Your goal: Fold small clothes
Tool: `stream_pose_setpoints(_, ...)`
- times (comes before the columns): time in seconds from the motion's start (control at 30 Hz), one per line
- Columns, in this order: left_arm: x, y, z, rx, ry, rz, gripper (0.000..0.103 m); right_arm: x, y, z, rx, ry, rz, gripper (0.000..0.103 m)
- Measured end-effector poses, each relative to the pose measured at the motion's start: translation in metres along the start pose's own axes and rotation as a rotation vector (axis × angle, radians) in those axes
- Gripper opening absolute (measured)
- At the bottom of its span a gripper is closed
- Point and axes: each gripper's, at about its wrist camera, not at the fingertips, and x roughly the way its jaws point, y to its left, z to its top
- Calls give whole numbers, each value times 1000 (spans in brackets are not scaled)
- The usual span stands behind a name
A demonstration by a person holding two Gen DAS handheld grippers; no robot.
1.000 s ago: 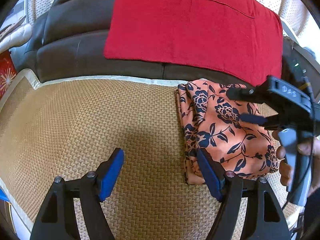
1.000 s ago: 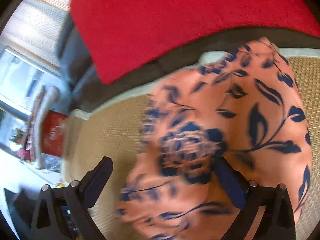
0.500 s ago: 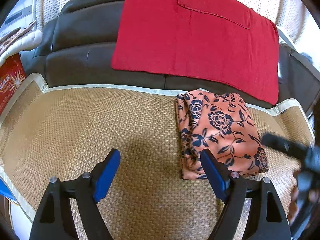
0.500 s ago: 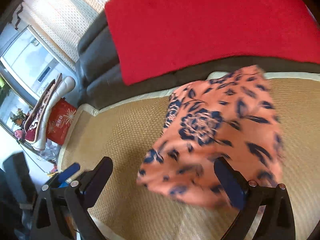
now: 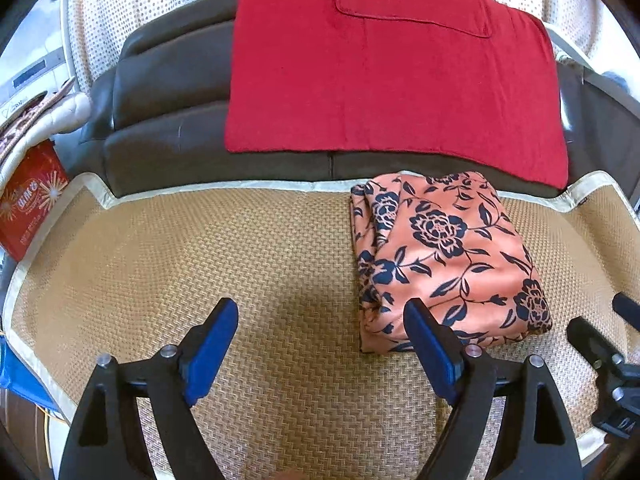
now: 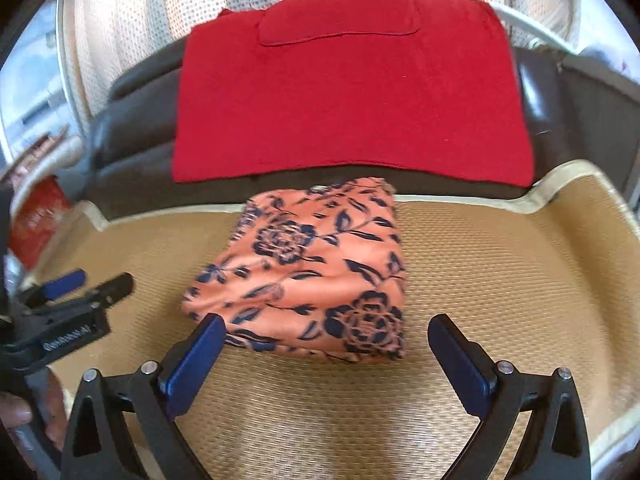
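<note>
Floral garment (image 5: 444, 264), orange with dark navy roses and leaves, folded into a thick rectangular bundle. Lying flat on woven straw mat (image 5: 240, 264), toward the mat's far edge, its back corner just reaching the cream trim and the dark sofa backrest (image 5: 168, 128) behind. Layered fold edges stacked along the bundle's left side in the left wrist view.

Left tool (image 5: 320, 352) low above the mat, pointing forward toward the sofa back, blue pads spread wide, nothing between them. Its right pad overlapping the garment's near-left corner in the picture; contact cannot be told. Seen again in the right wrist view (image 6: 92, 284) at the far left, angled inward toward the garment, with a few fingers (image 6: 16, 416) of the holding hand wrapped round its grip at the lower left.

Right tool (image 6: 326, 352) level and centred just before the garment's near edge, pads wide apart, gripping nothing. Left pad against the near-left corner in the frame, right pad off to the bundle's right over bare mat. Only its black tip (image 5: 608, 364) at the right edge of the left wrist view.

Red cloth (image 5: 392, 72) draped over the sofa backrest. Red box (image 5: 30, 200) beyond the mat's left edge.
</note>
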Motion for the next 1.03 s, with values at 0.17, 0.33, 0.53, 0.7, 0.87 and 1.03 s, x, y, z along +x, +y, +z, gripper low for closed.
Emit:
stream_pose_setpoints(0.17,-2,-2,2,-10,-3,-11,85,0,1,-1,1,-8,-21,103)
stream_pose_setpoints(0.33,-1,1,2,-37,5,-29,85,-3,0,3,2,-16,-35,103)
stream_pose_setpoints(0.53,-1,-1,3,-46,4,-54,85,-2,3,8,-13,-28,-58,103)
stream_pose_setpoints(0.7,-1,-4,5,-45,-4,-77,85,3,6,10,-37,-20,-86,103)
stream_pose_setpoints(0.87,2,-8,9,-39,-7,-122,85,8,7,12,-51,-10,-106,103)
stream_pose_setpoints(1.03,2,-19,14,1,-30,-170,85,14,5,13,-57,5,-111,103)
